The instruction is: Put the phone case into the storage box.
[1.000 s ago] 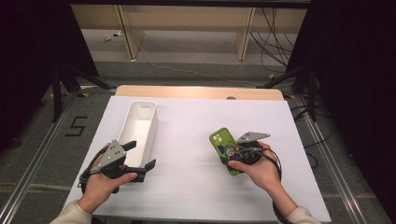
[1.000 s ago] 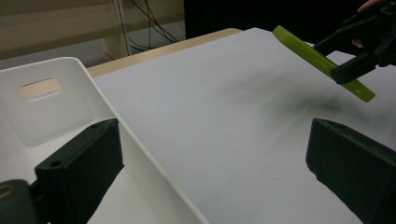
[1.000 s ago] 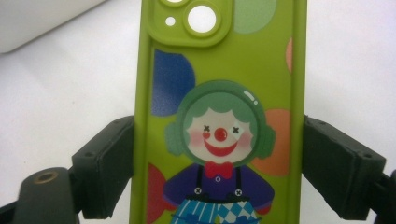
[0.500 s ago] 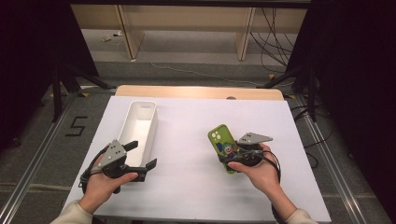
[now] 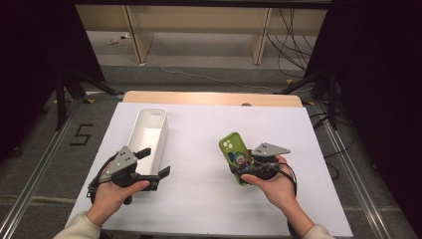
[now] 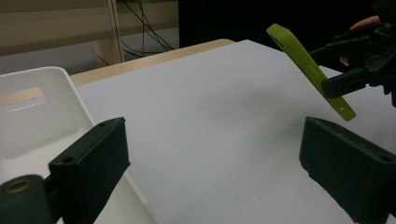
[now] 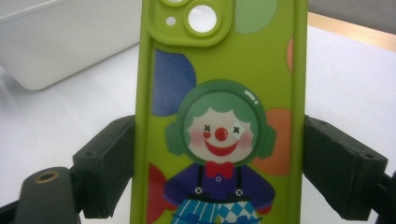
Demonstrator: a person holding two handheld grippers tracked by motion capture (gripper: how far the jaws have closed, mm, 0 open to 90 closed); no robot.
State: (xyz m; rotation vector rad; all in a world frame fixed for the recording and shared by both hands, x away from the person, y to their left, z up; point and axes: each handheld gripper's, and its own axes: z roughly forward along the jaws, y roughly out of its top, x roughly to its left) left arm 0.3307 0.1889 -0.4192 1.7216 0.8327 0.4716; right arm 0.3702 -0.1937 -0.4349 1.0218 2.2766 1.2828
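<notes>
A lime-green phone case [image 5: 234, 153] with a clown picture is held off the white table, its camera end tilted up and away. My right gripper [image 5: 244, 168] is shut on it, one jaw against each long edge near the lower end. In the right gripper view the case [image 7: 219, 116] stands between the jaws of my right gripper [image 7: 219, 172]. My left gripper [image 5: 155, 162] is open and holds nothing, just beside the near end of a white bin [image 5: 152, 112]. In the left gripper view, the left gripper [image 6: 219, 163] looks across at the case [image 6: 310, 70] and the right gripper [image 6: 355, 60].
The long white bin [image 6: 37, 121] is empty and lies lengthwise at the left of the white table top [image 5: 199, 199]. A wooden strip [image 5: 209, 97] runs along the far edge. Metal rails and cables lie on the floor around the table.
My right gripper has drifted slightly left and away with the phone case in it. The left gripper and the bin have not moved.
</notes>
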